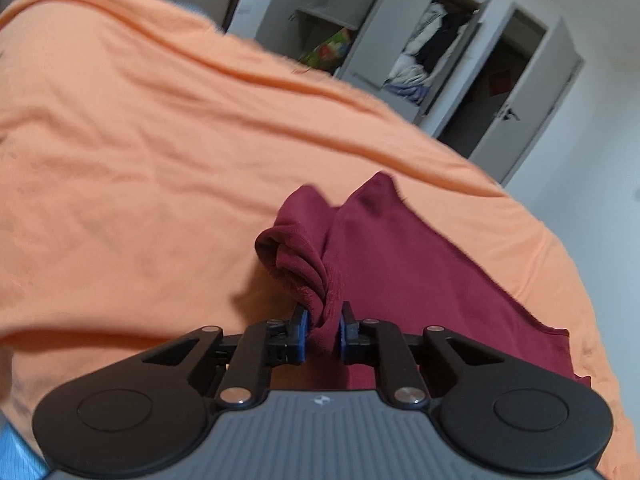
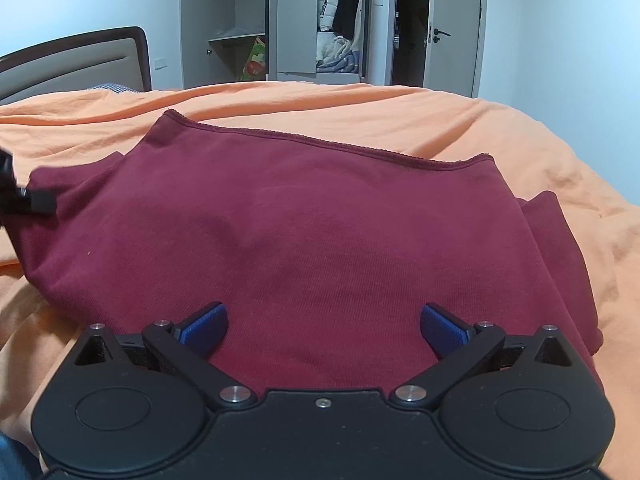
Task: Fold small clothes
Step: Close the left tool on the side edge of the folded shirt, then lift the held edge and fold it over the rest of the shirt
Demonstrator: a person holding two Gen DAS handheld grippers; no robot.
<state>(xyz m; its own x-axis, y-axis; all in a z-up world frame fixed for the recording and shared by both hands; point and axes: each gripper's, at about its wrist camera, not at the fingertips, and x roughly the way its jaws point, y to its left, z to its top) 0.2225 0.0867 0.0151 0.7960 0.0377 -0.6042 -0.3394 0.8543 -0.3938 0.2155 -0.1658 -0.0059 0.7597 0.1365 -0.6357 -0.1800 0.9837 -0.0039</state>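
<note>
A maroon garment (image 2: 320,216) is being folded on a bed covered with an orange sheet (image 2: 520,128). The garment is lying spread across the middle of the bed, its stitched hem turned toward the open wardrobe (image 2: 340,20) at the far wall. One side of it is being pinched by the left gripper (image 1: 323,328), whose blue-padded fingers (image 1: 302,334) are closed on a gathered bunch of fabric at the left edge; that bunch is being held slightly raised, and a rolled fold is hanging from it. The right gripper (image 2: 322,328) is being held low over the near edge of the cloth with its fingers (image 2: 208,326) spread wide and nothing between them. Whether the pads are touching the fabric cannot be told.

The cloth is judged to be a soft, light knit with no stiffness of its own: it is sagging and bunching wherever it is being lifted, and it is likely to drag against the sheet rather than slide cleanly. A single-point hold is therefore thought likely to let the edge droop and crease. A better hold is judged to be at the seamed edges and corners, where the doubled material offers more to grip, with the near right corner suggested for the free gripper so that both sides can be carried over together and laid flat.
</note>
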